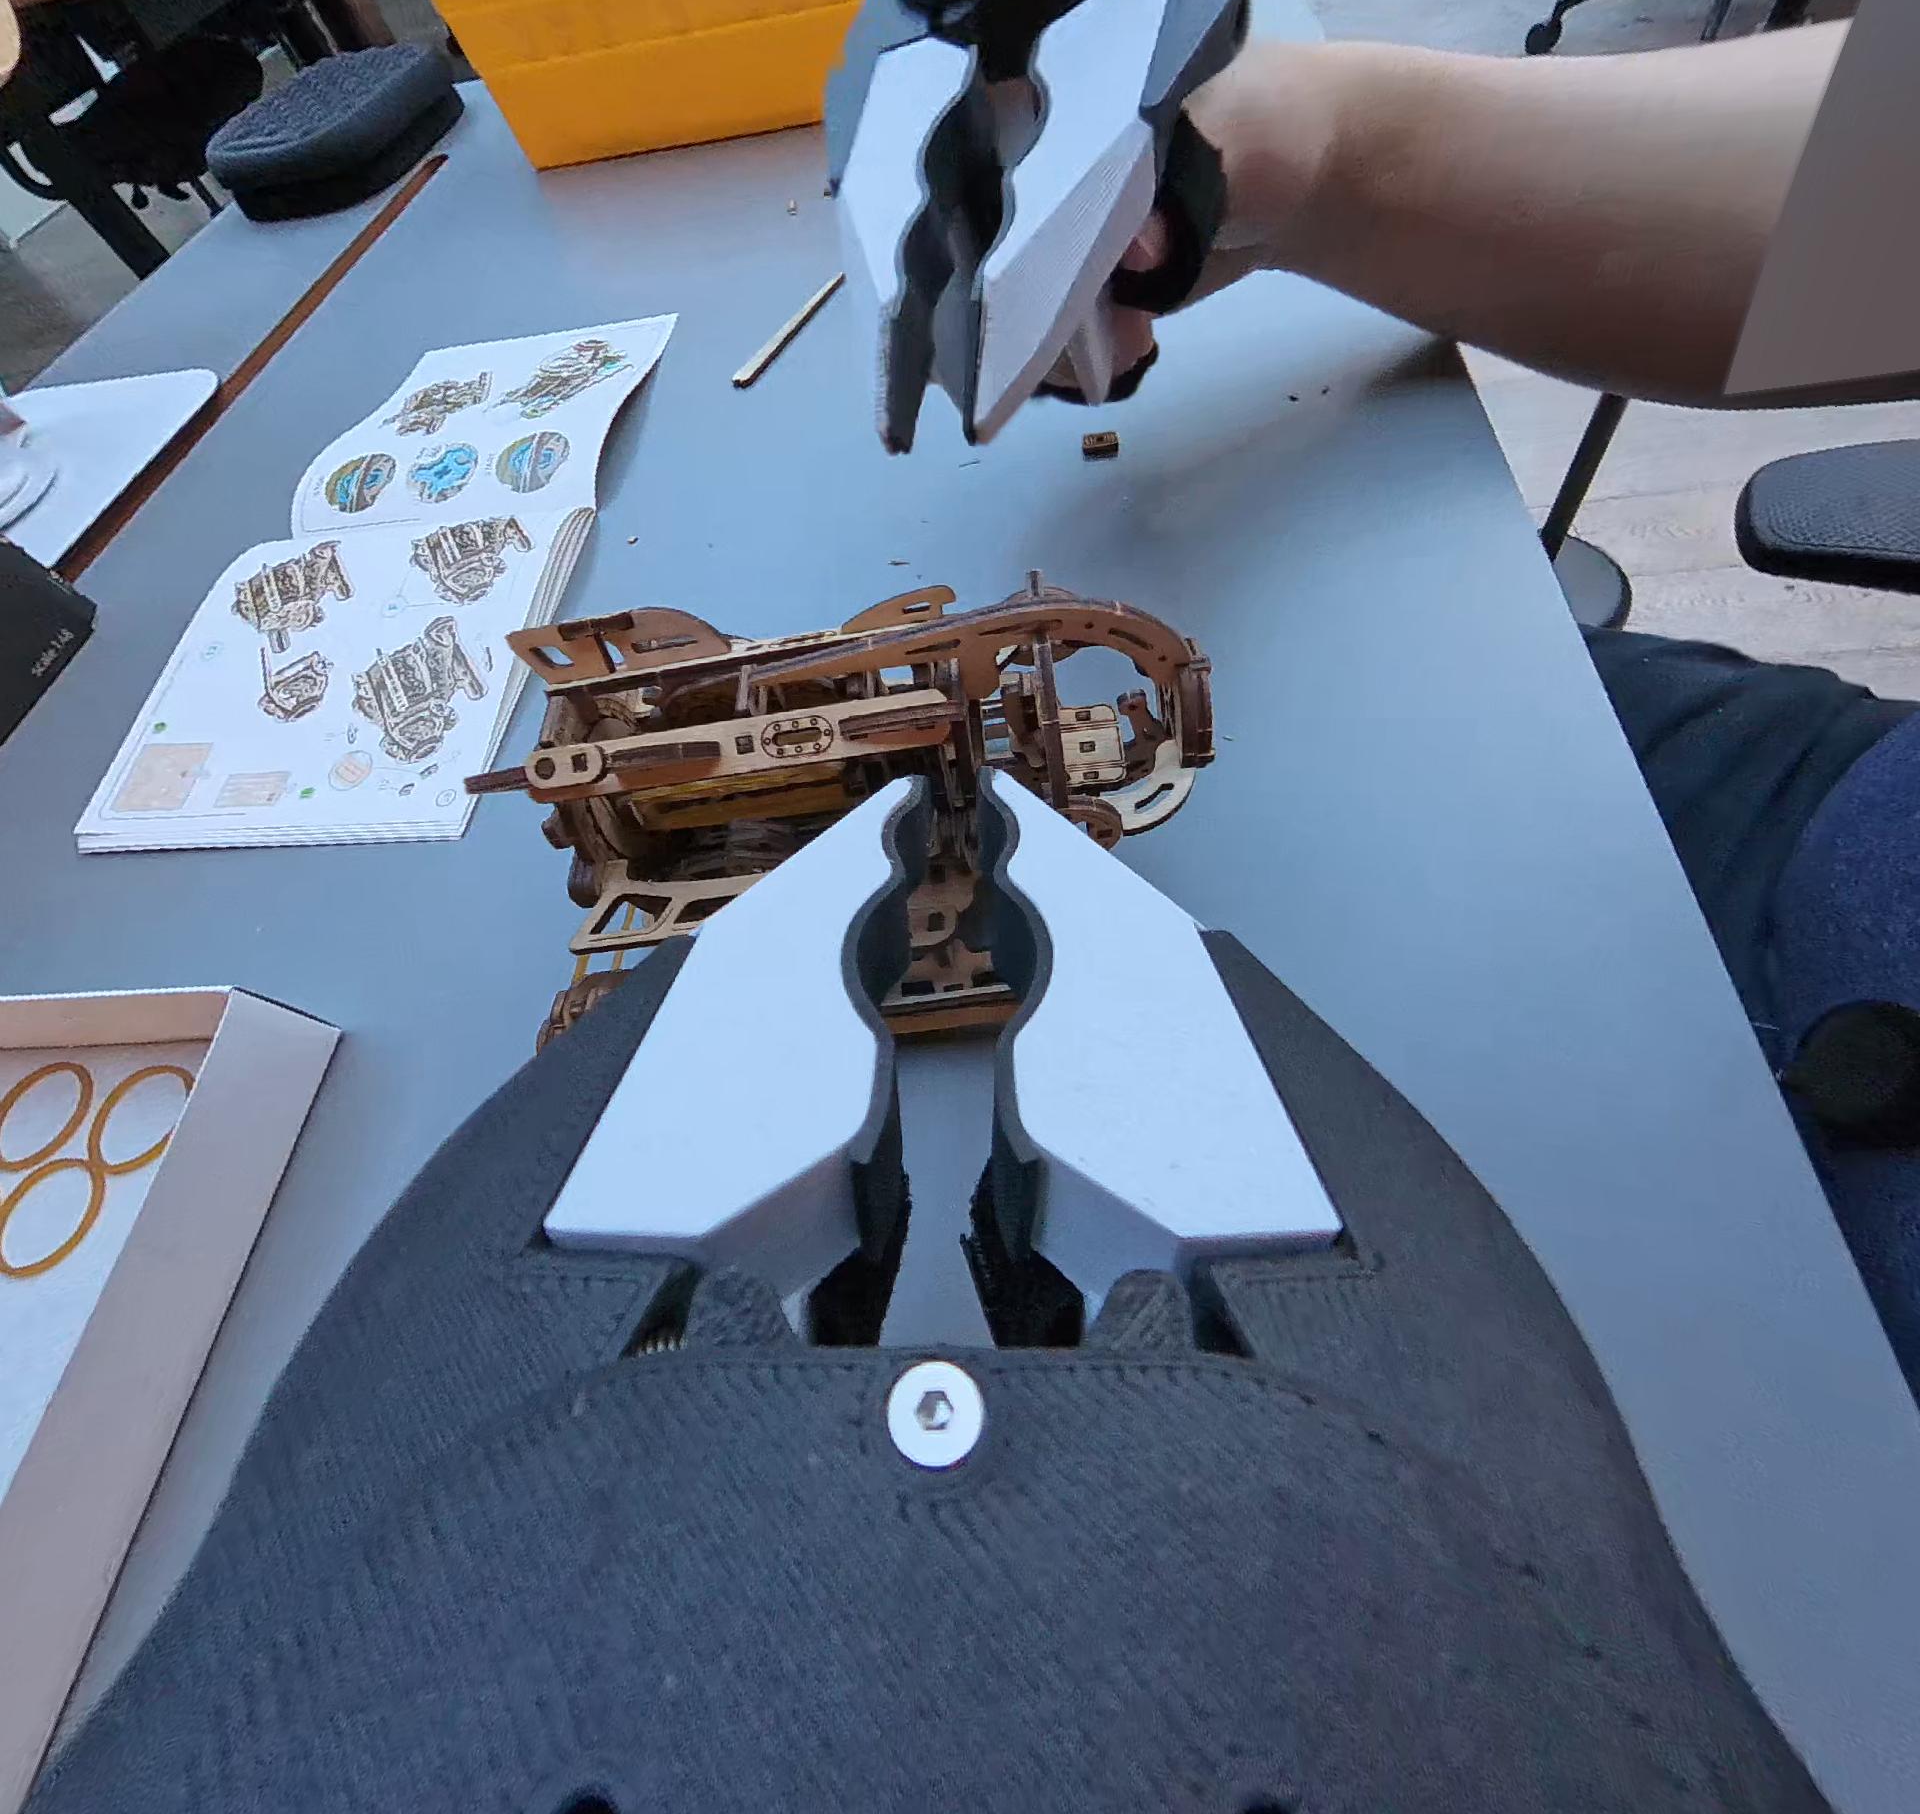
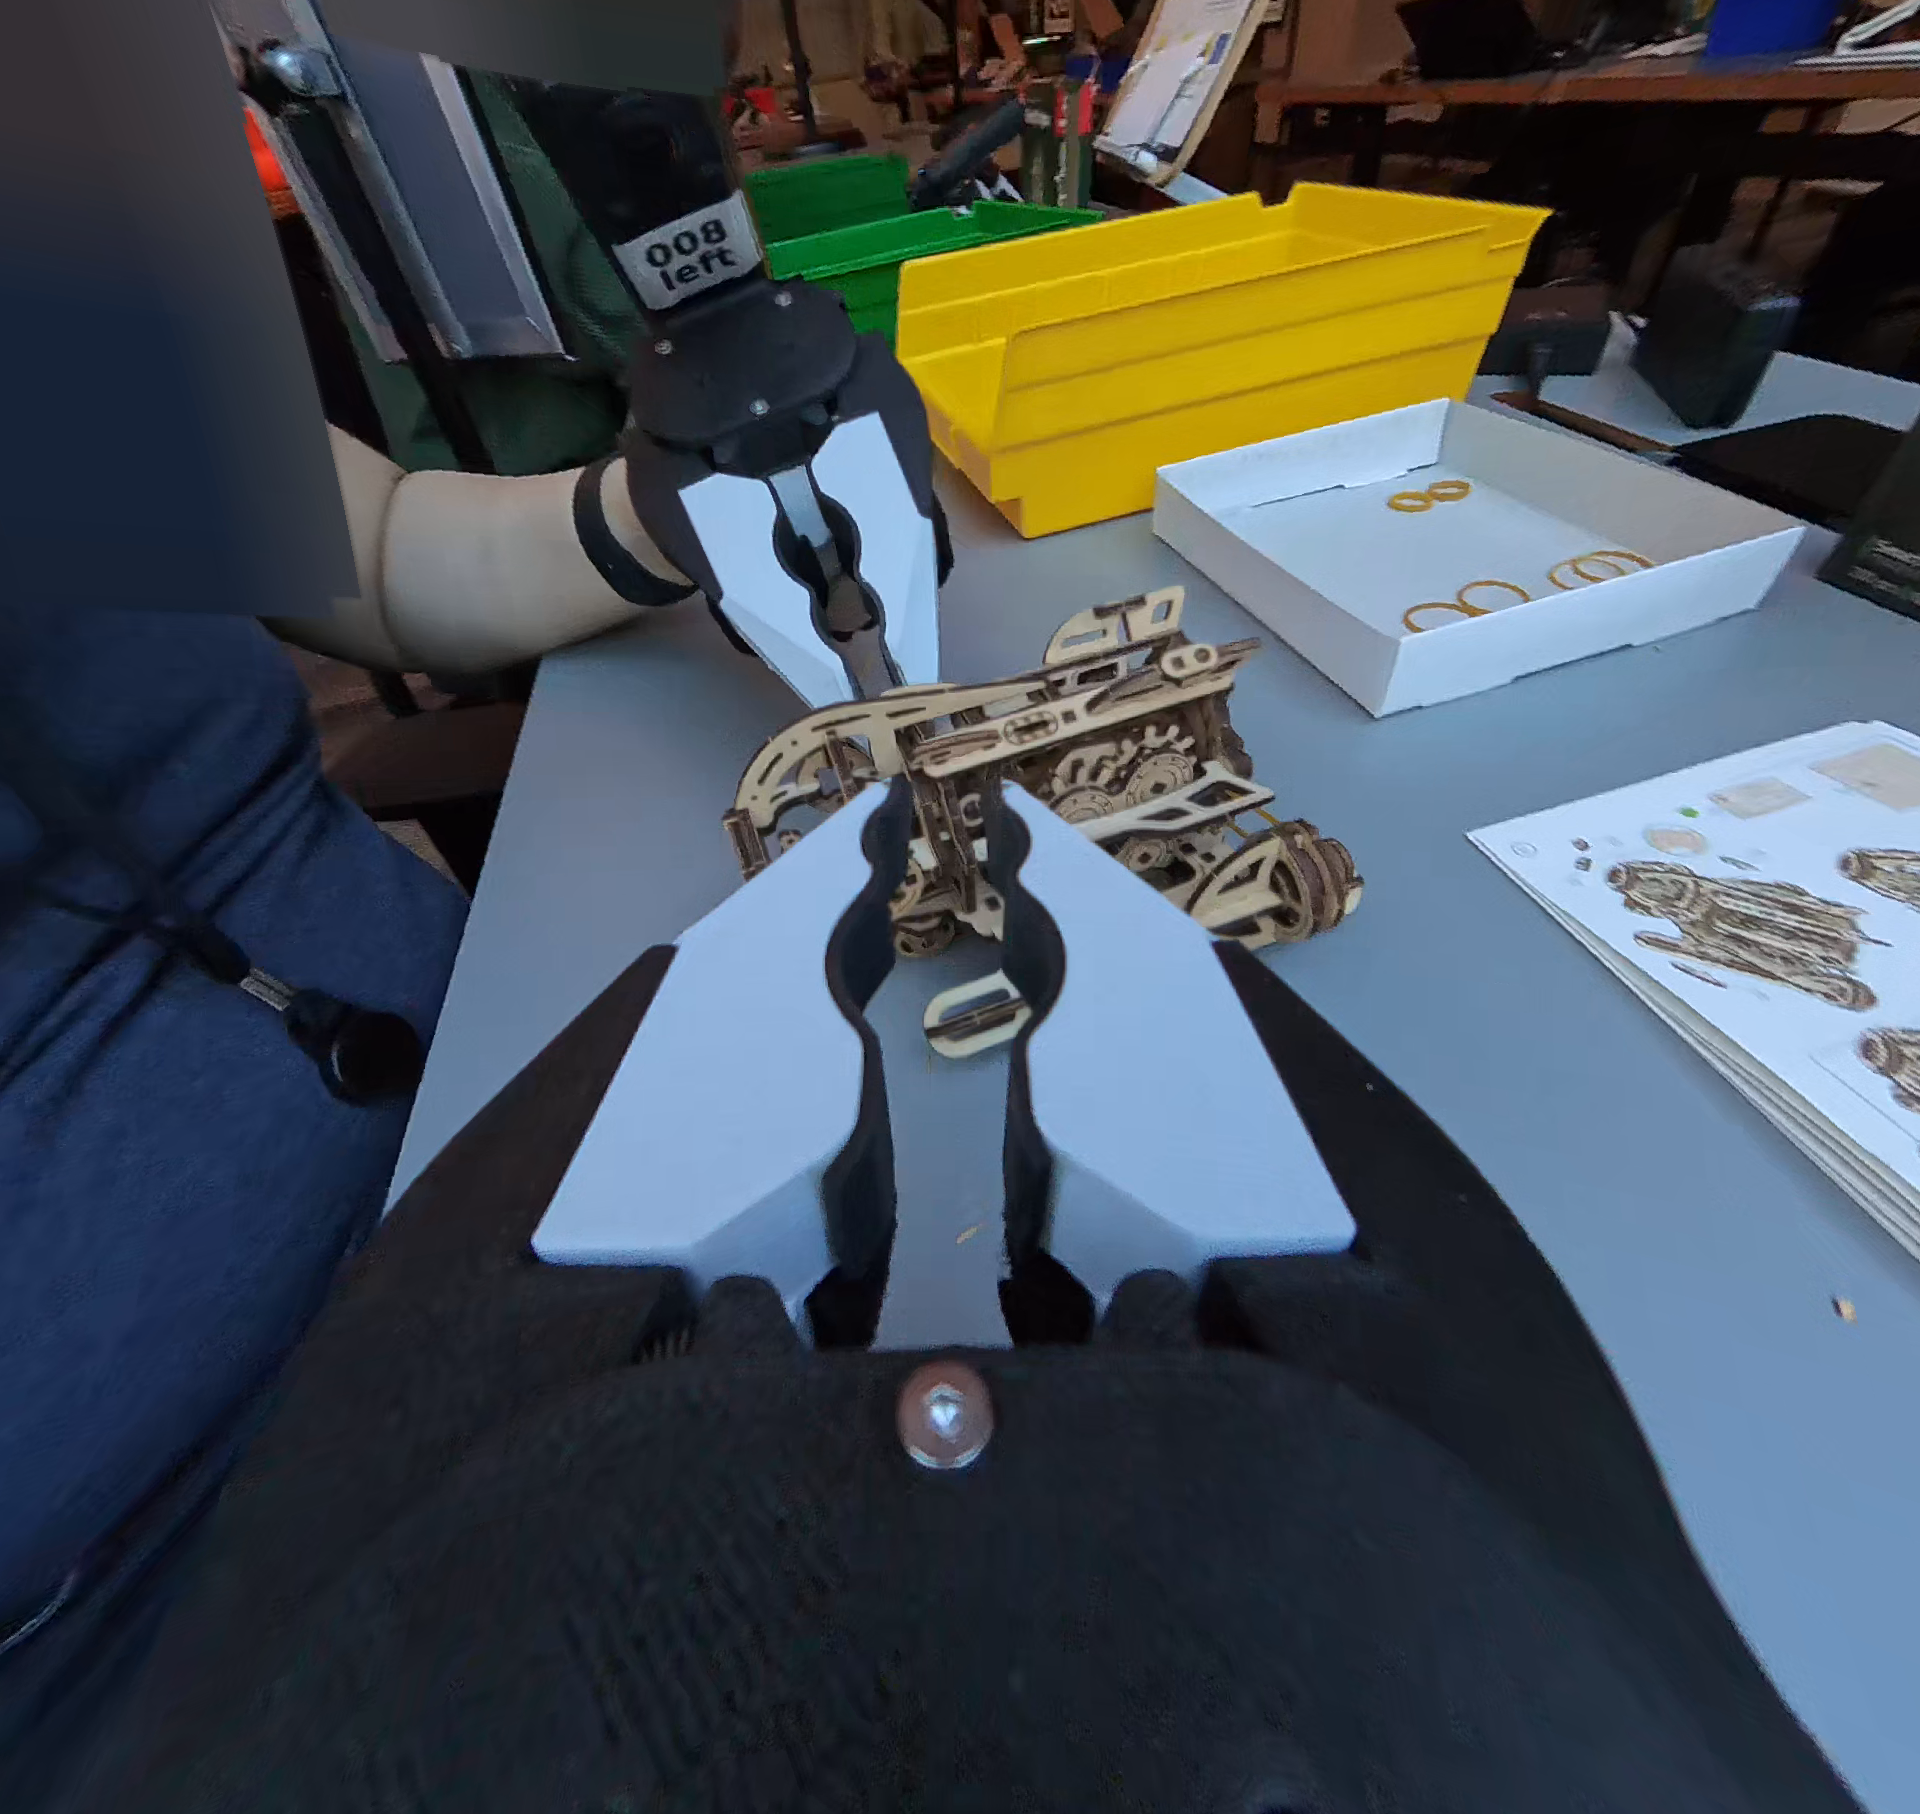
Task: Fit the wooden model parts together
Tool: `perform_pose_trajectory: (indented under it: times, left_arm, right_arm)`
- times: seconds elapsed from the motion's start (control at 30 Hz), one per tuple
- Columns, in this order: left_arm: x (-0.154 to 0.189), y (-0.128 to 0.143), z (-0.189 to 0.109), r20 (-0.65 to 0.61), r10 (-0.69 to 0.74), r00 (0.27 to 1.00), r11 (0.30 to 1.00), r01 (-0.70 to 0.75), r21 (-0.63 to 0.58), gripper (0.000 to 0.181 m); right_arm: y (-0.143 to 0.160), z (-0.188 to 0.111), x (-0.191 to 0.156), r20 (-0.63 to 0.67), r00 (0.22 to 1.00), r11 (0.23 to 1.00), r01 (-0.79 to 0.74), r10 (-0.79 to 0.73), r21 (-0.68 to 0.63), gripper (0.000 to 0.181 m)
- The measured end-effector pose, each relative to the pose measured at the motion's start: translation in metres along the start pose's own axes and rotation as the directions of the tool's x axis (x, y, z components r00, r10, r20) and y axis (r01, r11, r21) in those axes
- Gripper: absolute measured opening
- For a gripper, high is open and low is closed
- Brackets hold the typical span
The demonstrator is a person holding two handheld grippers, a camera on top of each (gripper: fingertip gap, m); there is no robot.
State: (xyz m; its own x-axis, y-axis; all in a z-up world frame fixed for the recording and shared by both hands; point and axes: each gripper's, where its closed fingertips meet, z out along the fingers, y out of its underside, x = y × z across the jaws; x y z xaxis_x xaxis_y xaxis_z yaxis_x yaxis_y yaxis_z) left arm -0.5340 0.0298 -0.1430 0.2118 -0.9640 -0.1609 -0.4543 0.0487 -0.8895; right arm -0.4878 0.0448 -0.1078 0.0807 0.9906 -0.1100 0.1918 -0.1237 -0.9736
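The wooden model (image 1: 831, 725), a half-built vehicle of laser-cut parts, lies on the grey table (image 1: 1299, 829). It also shows in the right wrist view (image 2: 1091, 788). My left gripper (image 1: 953, 800) is closed on a thin upright part of the model's frame. From the right wrist view its tips (image 2: 883, 689) sit at the model's curved top beam. My right gripper (image 2: 951, 814) hangs above the table short of the model, its jaws a little apart and empty; it also shows in the left wrist view (image 1: 930, 436). A small oval wooden piece (image 2: 971, 1014) lies on the table below it.
An open instruction booklet (image 1: 395, 601) lies beside the model. A white tray (image 2: 1351, 642) holds rubber rings (image 2: 1455, 606). A yellow bin (image 2: 1195, 362) stands behind it. A wooden stick (image 1: 787, 330) and a small brown bit (image 1: 1099, 445) lie on the table. The person's lap (image 2: 156, 1037) is at the table edge.
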Motion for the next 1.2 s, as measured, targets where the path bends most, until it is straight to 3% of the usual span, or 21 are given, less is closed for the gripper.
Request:
perform_pose_trajectory:
  times: [0.3, 1.03, 1.2]
  left_arm:
    - [0.0, 0.001, -0.001, -0.034, 0.006, 0.999, 1.0, -0.006, 0.025, 0.006]
    - [-0.002, 0.0, 0.001, -0.03, -0.043, 0.999, 0.999, 0.044, 0.025, 0.006]
    - [-0.002, -0.002, 0.003, -0.03, -0.054, 0.998, 0.998, 0.055, 0.035, 0.006]
  right_arm:
    - [0.022, 0.035, -0.003, 0.122, 0.99, 0.984, 0.087, -0.069, -0.153, 0.014]
    - [0.026, 0.035, -0.002, 0.134, 0.99, 0.984, 0.068, -0.046, -0.165, 0.008]
    - [0.012, 0.022, 0.005, 0.065, 0.99, 0.978, 0.134, -0.125, -0.158, 0.019]
